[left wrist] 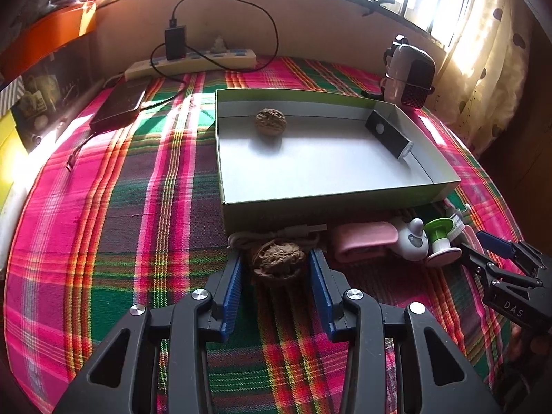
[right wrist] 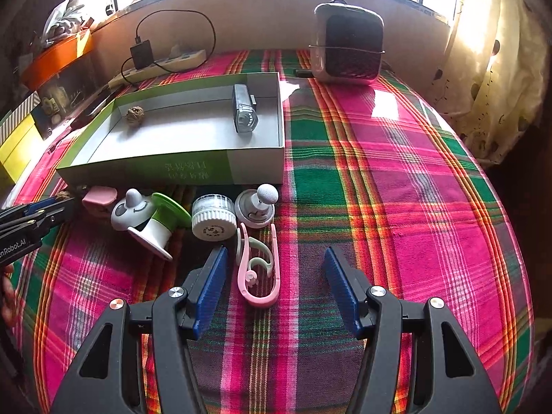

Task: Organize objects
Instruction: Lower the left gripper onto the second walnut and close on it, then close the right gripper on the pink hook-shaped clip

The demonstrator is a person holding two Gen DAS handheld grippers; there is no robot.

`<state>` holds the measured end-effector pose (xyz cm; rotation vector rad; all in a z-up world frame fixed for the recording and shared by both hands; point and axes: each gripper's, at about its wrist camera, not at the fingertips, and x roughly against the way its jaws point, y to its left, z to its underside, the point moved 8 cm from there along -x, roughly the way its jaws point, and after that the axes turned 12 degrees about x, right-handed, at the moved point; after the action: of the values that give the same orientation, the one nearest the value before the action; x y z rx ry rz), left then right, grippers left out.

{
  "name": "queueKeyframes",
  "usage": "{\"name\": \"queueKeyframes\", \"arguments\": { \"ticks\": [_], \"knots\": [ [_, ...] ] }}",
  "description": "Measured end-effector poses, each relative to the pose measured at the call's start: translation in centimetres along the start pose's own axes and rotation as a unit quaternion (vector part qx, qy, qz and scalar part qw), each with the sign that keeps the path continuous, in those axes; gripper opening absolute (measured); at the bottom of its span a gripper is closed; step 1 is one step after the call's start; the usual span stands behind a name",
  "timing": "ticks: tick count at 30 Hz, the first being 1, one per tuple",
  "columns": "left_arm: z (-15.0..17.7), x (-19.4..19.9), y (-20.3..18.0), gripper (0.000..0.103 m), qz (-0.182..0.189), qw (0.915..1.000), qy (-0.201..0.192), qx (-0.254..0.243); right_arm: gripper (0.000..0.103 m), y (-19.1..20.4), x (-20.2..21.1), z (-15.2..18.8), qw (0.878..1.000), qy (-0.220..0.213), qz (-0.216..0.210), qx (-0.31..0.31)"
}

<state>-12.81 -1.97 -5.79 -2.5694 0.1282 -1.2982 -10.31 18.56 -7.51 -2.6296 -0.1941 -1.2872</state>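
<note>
- Left wrist view: the left gripper point(left wrist: 276, 269) is spread around a wrinkled, hard-shelled walnut point(left wrist: 278, 262) on the cloth, pads not yet pressing.
- Beyond it, the cardboard box point(left wrist: 345, 193) already holds another walnut point(left wrist: 270, 121) and a dark flashlight point(left wrist: 389, 134).
- The right gripper point(right wrist: 276, 276) is spread over a pink plastic clip point(right wrist: 258, 269); several small items point(right wrist: 214, 217) ahead remain unsorted.

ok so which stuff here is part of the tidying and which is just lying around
Job:
- box
- walnut between left gripper pads
- pink clip by right gripper
- white jar
- green spool

Lying about:
- power strip
- phone
- heater
</note>
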Motion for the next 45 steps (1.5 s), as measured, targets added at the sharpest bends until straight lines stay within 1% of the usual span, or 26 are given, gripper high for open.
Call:
{"name": "queueKeyframes", "arguments": {
  "ticks": [3, 5, 7, 10, 18, 20, 24, 25, 26, 45],
  "knots": [
    [-0.10, 0.00, 0.07, 0.036, 0.002, 1.0000, 0.000, 0.005, 0.059, 0.00, -0.01, -0.04, 1.000, 0.000, -0.001, 0.001],
    [-0.14, -0.01, 0.10, 0.034, 0.000, 1.0000, 0.000, 0.007, 0.059, 0.05, -0.01, -0.04, 1.000, 0.000, -0.001, 0.001],
    [-0.14, 0.02, 0.23, 0.031, -0.002, 1.0000, -0.002, 0.009, 0.059, 0.04, 0.00, -0.04, 1.000, 0.000, -0.001, 0.001],
    [-0.14, 0.05, 0.35, 0.030, -0.001, 0.9999, -0.002, 0.012, 0.058, 0.06, 0.00, -0.04, 1.000, -0.001, -0.001, 0.000],
    [-0.08, 0.06, 0.33, 0.030, -0.006, 1.0000, -0.003, 0.007, 0.042, -0.41, 0.22, 0.08, 1.000, -0.003, 0.006, -0.008],
    [-0.09, 0.06, 0.34, 0.030, -0.006, 1.0000, -0.003, 0.007, 0.036, -0.50, 0.27, 0.09, 1.000, -0.004, 0.007, -0.009],
    [-0.08, 0.07, 0.33, 0.030, -0.005, 1.0000, -0.003, 0.008, 0.032, -0.64, 0.34, 0.15, 1.000, -0.005, 0.006, -0.009],
    [-0.07, 0.07, 0.33, 0.030, -0.006, 1.0000, -0.003, 0.007, 0.030, -0.66, 0.33, 0.15, 1.000, -0.005, 0.007, -0.010],
    [-0.08, 0.07, 0.32, 0.030, -0.006, 1.0000, -0.003, 0.007, 0.025, -0.71, 0.34, 0.16, 1.000, -0.005, 0.006, -0.011],
    [-0.01, 0.11, 0.26, 0.030, -0.006, 0.9999, -0.005, 0.006, 0.024, -0.71, 0.35, 0.16, 1.000, -0.006, 0.005, -0.012]
  ]
}}
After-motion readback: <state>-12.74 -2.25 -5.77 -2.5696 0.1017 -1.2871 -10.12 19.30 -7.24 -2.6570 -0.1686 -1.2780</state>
